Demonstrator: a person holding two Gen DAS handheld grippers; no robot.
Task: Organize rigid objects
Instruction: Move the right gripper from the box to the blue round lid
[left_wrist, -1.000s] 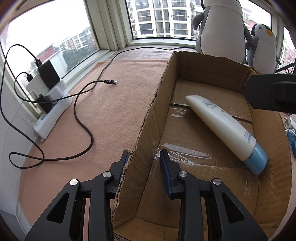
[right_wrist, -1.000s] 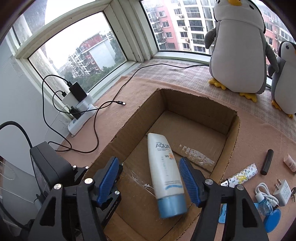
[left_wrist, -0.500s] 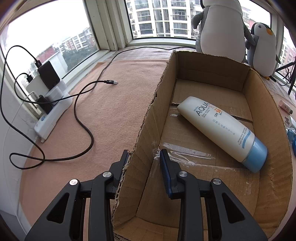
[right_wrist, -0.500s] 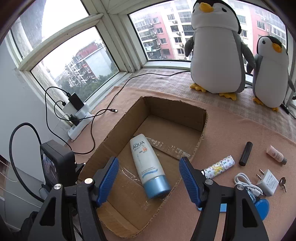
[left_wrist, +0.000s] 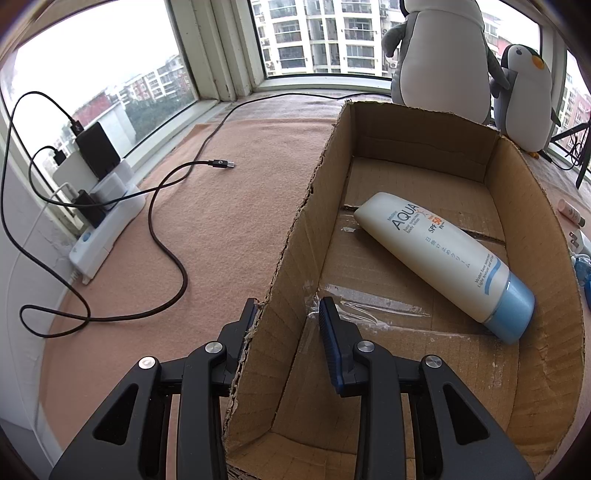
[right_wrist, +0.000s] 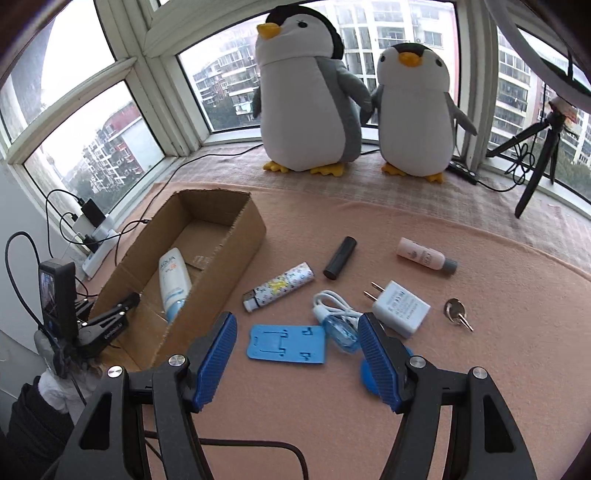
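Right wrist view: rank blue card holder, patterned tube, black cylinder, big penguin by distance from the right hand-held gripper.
From the right hand-held gripper:
1. blue card holder, flat on the mat just ahead between the fingers.
2. patterned tube, beyond it, centre.
3. black cylinder, farther, slightly right.
4. big penguin, at the window.

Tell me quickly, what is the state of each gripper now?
Left gripper: straddling the brown cardboard box side wall, apparently gripping it.
Right gripper: open, holding nothing, above the pink cloth.

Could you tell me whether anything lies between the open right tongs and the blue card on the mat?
Nothing visible does: the right tongs hover open just short of the blue card, with only bare mat between them.
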